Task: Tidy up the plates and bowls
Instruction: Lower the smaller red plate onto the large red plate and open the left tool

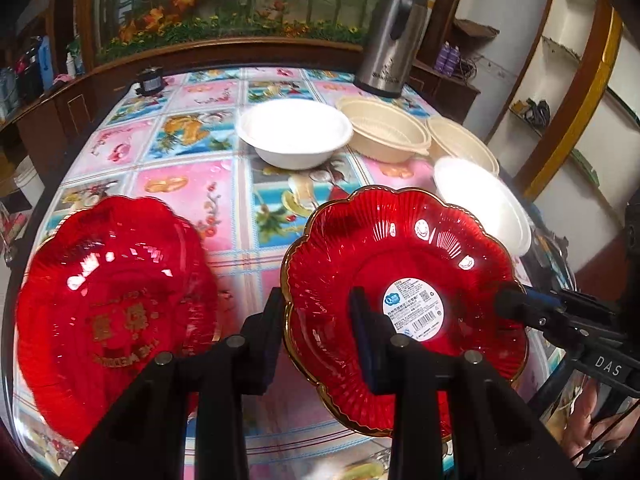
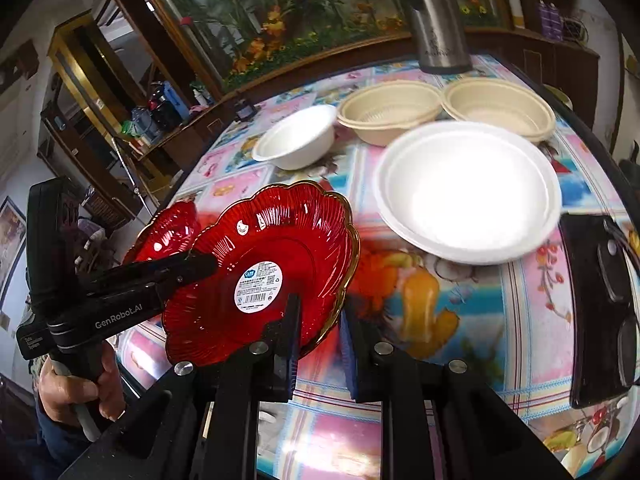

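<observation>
A red scalloped plate with a gold rim and a white sticker [image 1: 404,280] [image 2: 260,276] is lifted and tilted above the table. My left gripper [image 1: 316,320] has its jaws astride the plate's left edge and pinches it. My right gripper [image 2: 320,320] has its jaws open astride the plate's right edge; it also shows in the left wrist view [image 1: 516,304]. A second red plate with gold lettering [image 1: 116,304] [image 2: 168,232] lies to the left. A small white bowl [image 1: 294,132] [image 2: 298,136], a big white bowl [image 2: 468,188] [image 1: 484,204] and two beige bowls [image 1: 386,130] [image 2: 394,110] [image 2: 500,106] stand behind.
A steel thermos jug [image 1: 390,40] [image 2: 438,20] stands at the table's far edge. A black phone [image 2: 600,312] lies at the right edge. A small dark jar [image 1: 150,82] sits at the far left corner. The table [image 1: 192,184] has a colourful patterned cloth.
</observation>
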Demonstrator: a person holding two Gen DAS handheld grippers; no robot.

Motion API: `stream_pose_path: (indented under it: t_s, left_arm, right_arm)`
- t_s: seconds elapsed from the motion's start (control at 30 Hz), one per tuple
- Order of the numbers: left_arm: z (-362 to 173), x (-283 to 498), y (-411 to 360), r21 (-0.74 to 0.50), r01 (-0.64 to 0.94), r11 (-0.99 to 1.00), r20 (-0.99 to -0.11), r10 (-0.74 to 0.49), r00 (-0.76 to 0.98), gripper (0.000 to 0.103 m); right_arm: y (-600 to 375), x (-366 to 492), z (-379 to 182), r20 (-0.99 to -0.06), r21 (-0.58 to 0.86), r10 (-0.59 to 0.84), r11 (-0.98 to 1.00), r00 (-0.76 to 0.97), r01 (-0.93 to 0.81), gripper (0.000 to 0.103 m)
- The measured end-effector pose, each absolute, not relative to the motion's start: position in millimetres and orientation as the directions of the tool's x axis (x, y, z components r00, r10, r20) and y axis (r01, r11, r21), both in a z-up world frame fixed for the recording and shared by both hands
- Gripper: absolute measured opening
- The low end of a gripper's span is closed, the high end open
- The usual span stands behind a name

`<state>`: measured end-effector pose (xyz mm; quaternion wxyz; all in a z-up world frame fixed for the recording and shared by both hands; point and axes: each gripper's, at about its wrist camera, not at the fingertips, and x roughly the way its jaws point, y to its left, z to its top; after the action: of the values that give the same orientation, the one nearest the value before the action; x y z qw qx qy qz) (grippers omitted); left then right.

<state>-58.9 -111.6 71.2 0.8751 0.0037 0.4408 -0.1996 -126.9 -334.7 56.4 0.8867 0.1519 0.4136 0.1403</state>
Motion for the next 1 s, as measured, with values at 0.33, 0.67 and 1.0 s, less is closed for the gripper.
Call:
stream_pose_path:
  t_s: [0.33, 0.67, 1.0]
  left_arm:
    - [83.1, -59.9, -53.1, -0.19, 0.253, 0.948, -0.749, -0.307, 0.588, 0.03]
    - [70.8, -56.8, 19.5, -0.219, 0.105, 0.97, -0.756, -0.237, 0.61, 0.03]
    - [58.8, -54.7, 73.1, -0.241, -0.005, 0.97, -0.765, -0.187, 0.616, 0.034]
  right_arm:
    - [-285.2, -105.0, 73.5, -0.682, 0.363, 0.416, 0.906, 0.601, -0.216, 0.02]
    - [-214.7, -74.2, 70.9, -0.705, 0.34, 0.457, 0.889, 0.542, -0.307, 0.02]
    - [-151.2, -52.9, 58.0, -0.743, 0.295, 0.456, 0.88, 0.489, -0.372, 0.02]
